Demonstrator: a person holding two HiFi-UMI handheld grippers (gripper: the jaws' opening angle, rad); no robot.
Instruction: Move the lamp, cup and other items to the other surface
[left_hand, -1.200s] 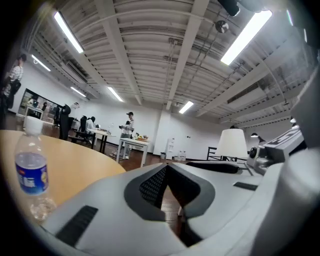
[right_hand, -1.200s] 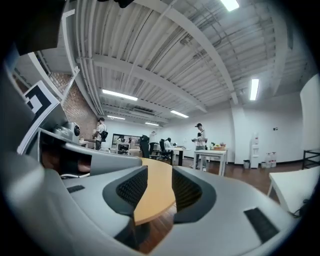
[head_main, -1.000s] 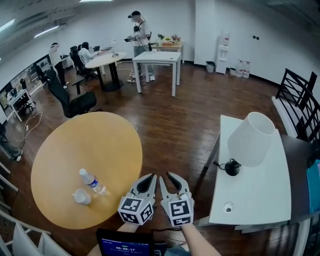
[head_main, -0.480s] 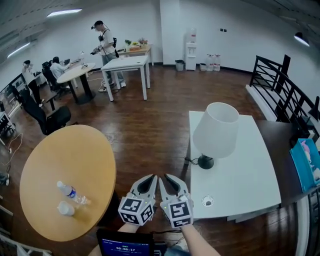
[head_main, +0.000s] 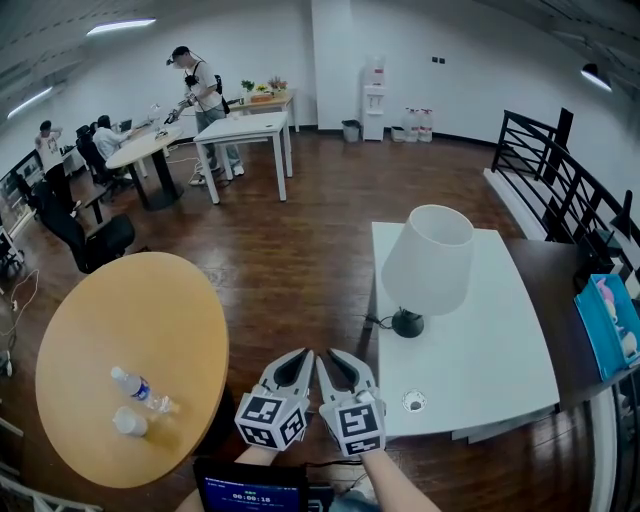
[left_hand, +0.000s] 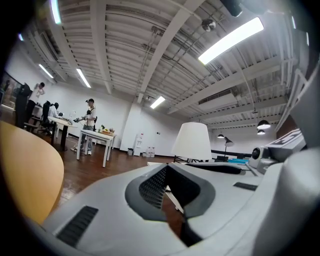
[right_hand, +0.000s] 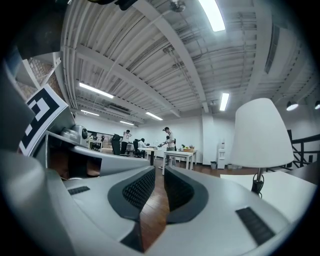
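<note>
A lamp (head_main: 427, 258) with a white shade and a black base stands on the white rectangular table (head_main: 490, 350) at the right. It also shows in the left gripper view (left_hand: 192, 141) and the right gripper view (right_hand: 260, 135). A clear bottle (head_main: 140, 388) and a white cup (head_main: 128, 422) rest on the round wooden table (head_main: 130, 320) at the left. My left gripper (head_main: 297, 358) (left_hand: 167, 167) and right gripper (head_main: 335, 356) (right_hand: 159, 172) hover side by side over the floor between the tables. The left is shut and empty. The right shows only a thin slit with nothing in it.
A small round grommet (head_main: 413, 402) sits near the white table's front edge. A blue item (head_main: 608, 325) lies on a dark surface at the far right, by a black railing (head_main: 560, 170). Far back are white tables (head_main: 245, 128), a standing person (head_main: 198, 80) and seated people.
My view has swung to the right: the lamp and white table sit nearer the middle, the round table has slid left. Both grippers stay in the same spot in the view.
</note>
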